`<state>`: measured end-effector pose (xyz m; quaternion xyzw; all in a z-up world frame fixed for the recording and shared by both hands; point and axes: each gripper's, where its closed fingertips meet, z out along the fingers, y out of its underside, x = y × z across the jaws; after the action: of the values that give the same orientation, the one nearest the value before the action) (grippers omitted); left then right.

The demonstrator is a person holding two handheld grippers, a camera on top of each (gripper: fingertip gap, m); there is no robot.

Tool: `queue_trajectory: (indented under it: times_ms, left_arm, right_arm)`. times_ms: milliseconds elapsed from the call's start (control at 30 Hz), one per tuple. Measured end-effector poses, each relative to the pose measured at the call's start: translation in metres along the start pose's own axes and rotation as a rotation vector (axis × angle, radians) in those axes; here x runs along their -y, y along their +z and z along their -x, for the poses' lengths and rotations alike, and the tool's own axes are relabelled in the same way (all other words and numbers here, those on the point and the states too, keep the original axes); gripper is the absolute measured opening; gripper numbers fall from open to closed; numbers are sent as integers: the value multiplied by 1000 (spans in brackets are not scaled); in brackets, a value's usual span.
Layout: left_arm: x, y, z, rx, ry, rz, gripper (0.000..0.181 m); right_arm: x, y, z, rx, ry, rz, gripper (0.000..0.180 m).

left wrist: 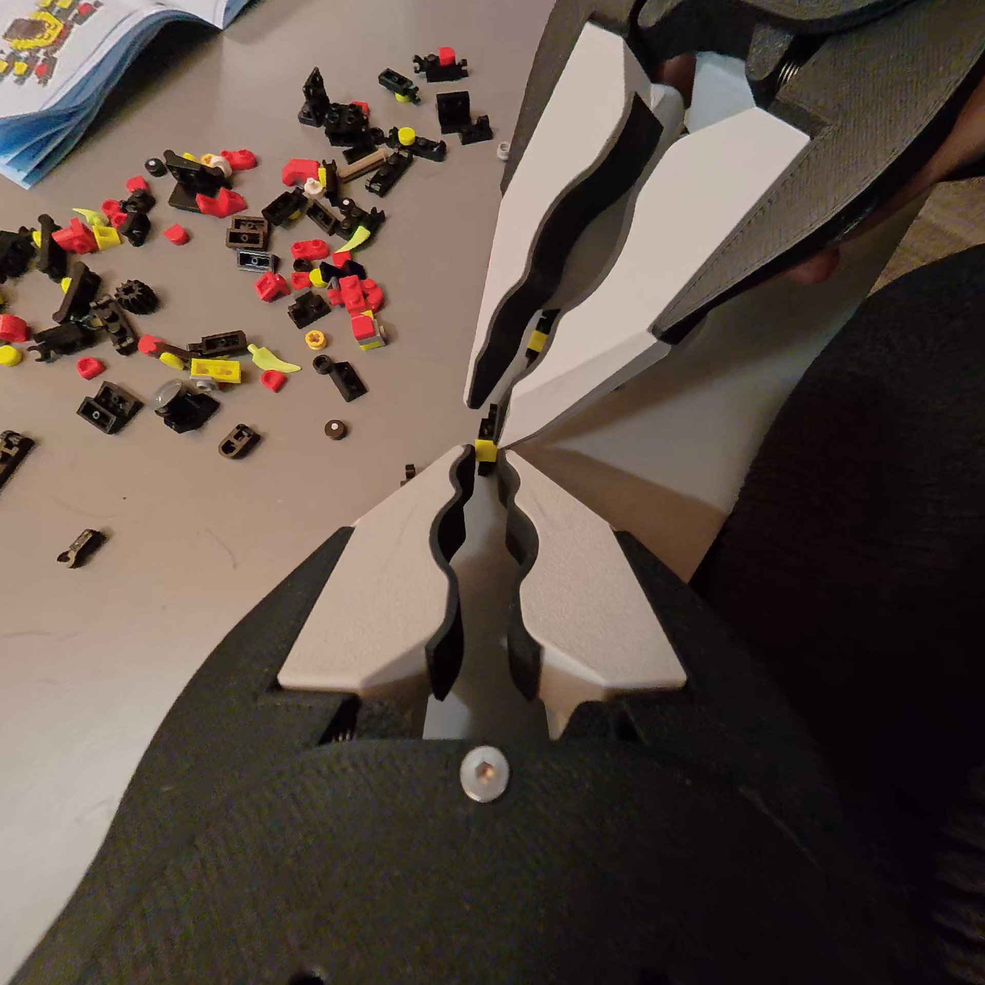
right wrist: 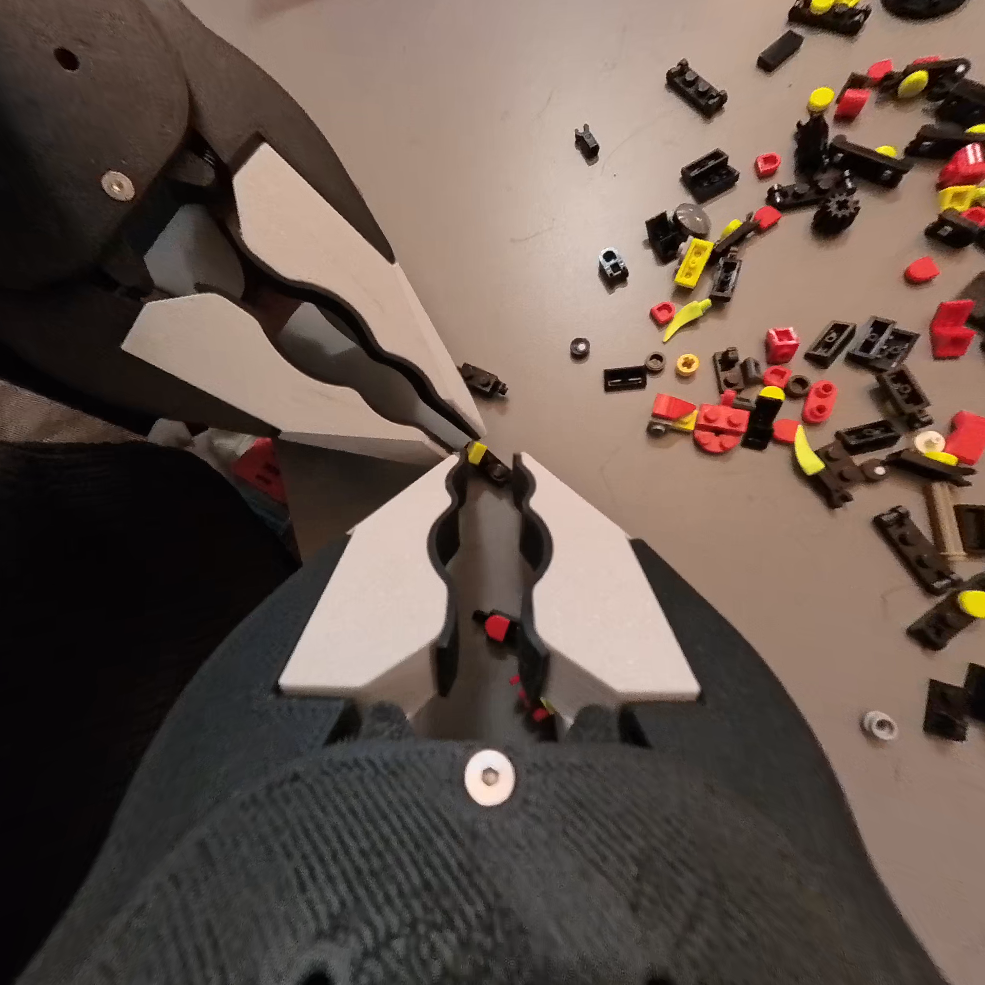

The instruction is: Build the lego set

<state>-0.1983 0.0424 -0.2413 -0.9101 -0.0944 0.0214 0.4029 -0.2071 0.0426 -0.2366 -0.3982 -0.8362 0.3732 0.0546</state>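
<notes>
Evidently, a tiny, light, rigid black-and-yellow lego piece (left wrist: 485, 450) was pinched between the tips of both the left hand-held gripper (left wrist: 486, 462) and the right hand-held gripper (right wrist: 487, 462); an edge grip seemed safest.

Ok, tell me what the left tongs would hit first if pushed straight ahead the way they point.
Probably the right tongs, tip to tip with the left tongs across the small black-and-yellow lego assembly pinched between them; depth is hard to judge.
</notes>
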Motion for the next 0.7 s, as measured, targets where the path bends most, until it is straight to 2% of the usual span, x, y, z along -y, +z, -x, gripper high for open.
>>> queue_trajectory:
  times_ms: [233, 433, 600, 700]
  left_arm:
    - [-3, 1, -1, -6, 0, 15, 6]
    - [2, -2, 0, -16, -24, -15, 6]
    - [7, -5, -3, -54, -36, -41, 6]
    - [0, -7, -22, -156, 21, -9, 6]
  right_arm:
    - [-6, 2, 0, -51, -33, 73, 15]
    - [6, -4, 1, -56, -83, 12, 15]
    - [13, -11, 6, -14, -173, -43, 11]
    - [4, -15, 17, 88, -219, -22, 6]
